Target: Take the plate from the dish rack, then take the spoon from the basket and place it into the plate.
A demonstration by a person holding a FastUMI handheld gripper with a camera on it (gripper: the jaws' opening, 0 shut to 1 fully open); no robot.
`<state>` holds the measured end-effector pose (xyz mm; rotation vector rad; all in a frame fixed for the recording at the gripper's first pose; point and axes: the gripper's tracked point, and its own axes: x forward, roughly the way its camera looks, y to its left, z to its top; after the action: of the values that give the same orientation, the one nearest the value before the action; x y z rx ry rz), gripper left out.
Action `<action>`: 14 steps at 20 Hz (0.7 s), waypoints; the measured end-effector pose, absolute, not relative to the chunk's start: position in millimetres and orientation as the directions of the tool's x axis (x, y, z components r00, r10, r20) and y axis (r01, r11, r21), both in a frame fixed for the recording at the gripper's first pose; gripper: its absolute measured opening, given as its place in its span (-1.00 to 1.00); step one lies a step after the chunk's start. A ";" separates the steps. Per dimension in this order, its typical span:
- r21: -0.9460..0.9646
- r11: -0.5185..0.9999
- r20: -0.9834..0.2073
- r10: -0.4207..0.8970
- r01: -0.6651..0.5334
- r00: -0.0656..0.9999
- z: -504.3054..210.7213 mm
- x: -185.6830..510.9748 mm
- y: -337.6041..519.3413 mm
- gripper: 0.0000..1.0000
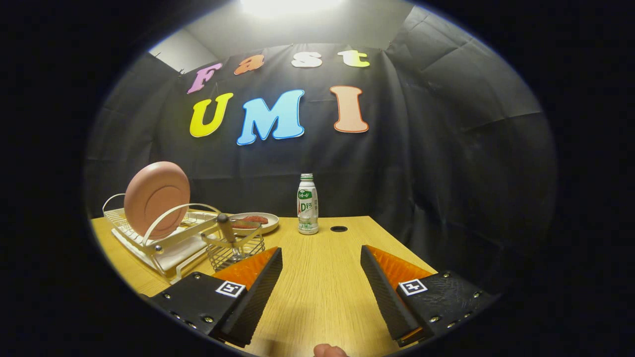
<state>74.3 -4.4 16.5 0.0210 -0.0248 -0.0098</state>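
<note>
A pink plate (157, 198) stands on edge in a white dish rack (149, 238) at the left of the wooden table (327, 287), beyond and left of my fingers. A small wire basket (234, 250) hangs on the rack's near right corner, just ahead of my left finger. A spoon stands in it, with its dark handle (225, 227) sticking up. My gripper (321, 254) is open above the table, with nothing between its fingers.
A white bottle with a green label (307, 204) stands upright at the back of the table, ahead of the fingers. A shallow dish holding something red (254, 221) lies behind the basket. A dark round hole (339, 229) sits in the tabletop right of the bottle.
</note>
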 end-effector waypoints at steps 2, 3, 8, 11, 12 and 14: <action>0.040 0.999 0.047 -0.028 0.026 0.999 38.8 85.2 -10.4 0.93; 0.051 0.998 0.057 -0.038 0.035 0.998 53.9 85.7 -13.8 0.94; 0.054 0.997 0.067 -0.056 0.052 0.996 121.4 60.9 -13.6 0.93; 0.062 0.998 0.063 -0.037 0.033 0.997 164.3 42.2 4.2 0.93; 0.056 0.998 0.051 -0.035 0.032 0.998 174.4 37.5 11.0 0.93; 0.053 0.998 0.009 -0.017 0.016 1.000 193.5 32.2 32.8 0.93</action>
<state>32.2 32.8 193.5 0.0532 -0.0095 -0.0164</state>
